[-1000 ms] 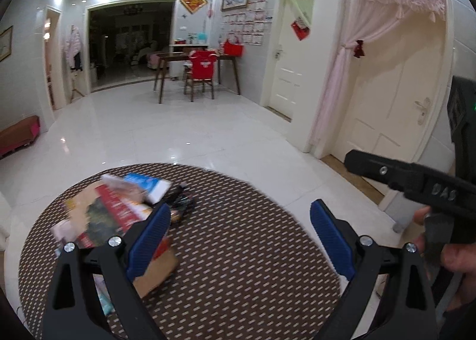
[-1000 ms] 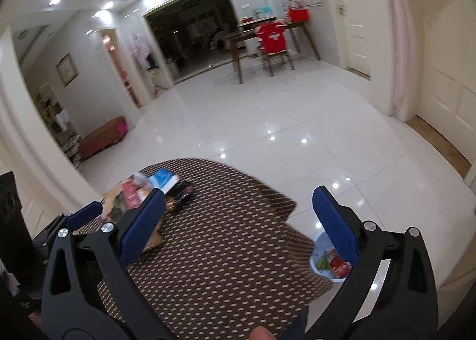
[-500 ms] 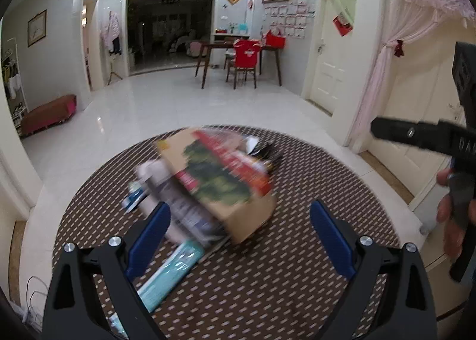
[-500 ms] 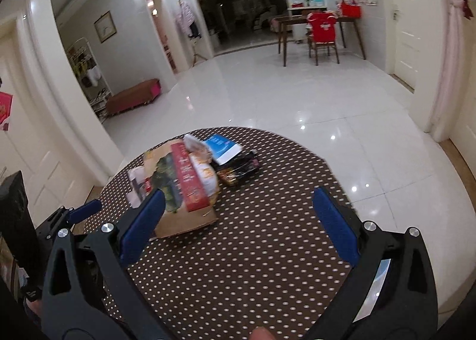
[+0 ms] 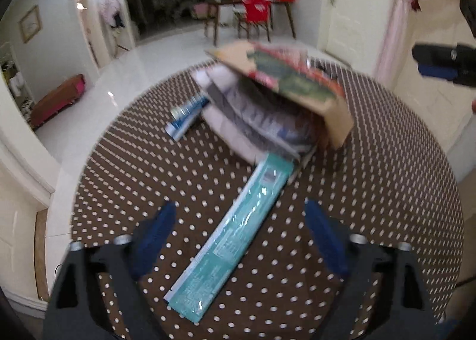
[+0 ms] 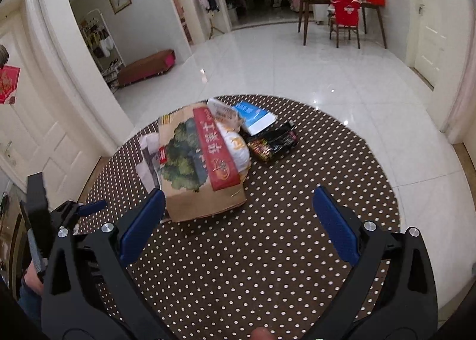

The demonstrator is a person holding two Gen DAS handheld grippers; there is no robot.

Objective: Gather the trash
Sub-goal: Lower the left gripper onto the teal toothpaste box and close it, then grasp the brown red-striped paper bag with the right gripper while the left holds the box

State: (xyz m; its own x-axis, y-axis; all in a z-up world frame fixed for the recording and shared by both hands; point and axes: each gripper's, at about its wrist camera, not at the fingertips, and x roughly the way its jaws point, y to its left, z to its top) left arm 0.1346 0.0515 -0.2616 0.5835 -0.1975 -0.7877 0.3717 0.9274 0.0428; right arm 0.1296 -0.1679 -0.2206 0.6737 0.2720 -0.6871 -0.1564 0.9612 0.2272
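Left gripper (image 5: 238,233) hangs wide open and empty over a teal packet (image 5: 235,239) on the dotted mat (image 6: 267,250). Right gripper (image 6: 238,221), equally spread and empty, faces the box (image 6: 196,161), white bag (image 6: 236,146), blue packet (image 6: 254,117) and black wrapper (image 6: 273,142).

The right gripper (image 6: 238,221) hangs above a round brown rug with white dots (image 6: 267,250), its 2 blue-padded fingers (image 6: 334,224) spread wide and holding nothing. On the rug's far half lies a flat brown paper bag printed with a green tree and a red banner (image 6: 196,161). Touching the bag's right side is a white plastic bag (image 6: 236,146); beyond that lies a blue and white booklet (image 6: 253,115), and right of the white bag a black snack wrapper (image 6: 273,142). The left gripper (image 6: 86,207) shows left of the paper bag.
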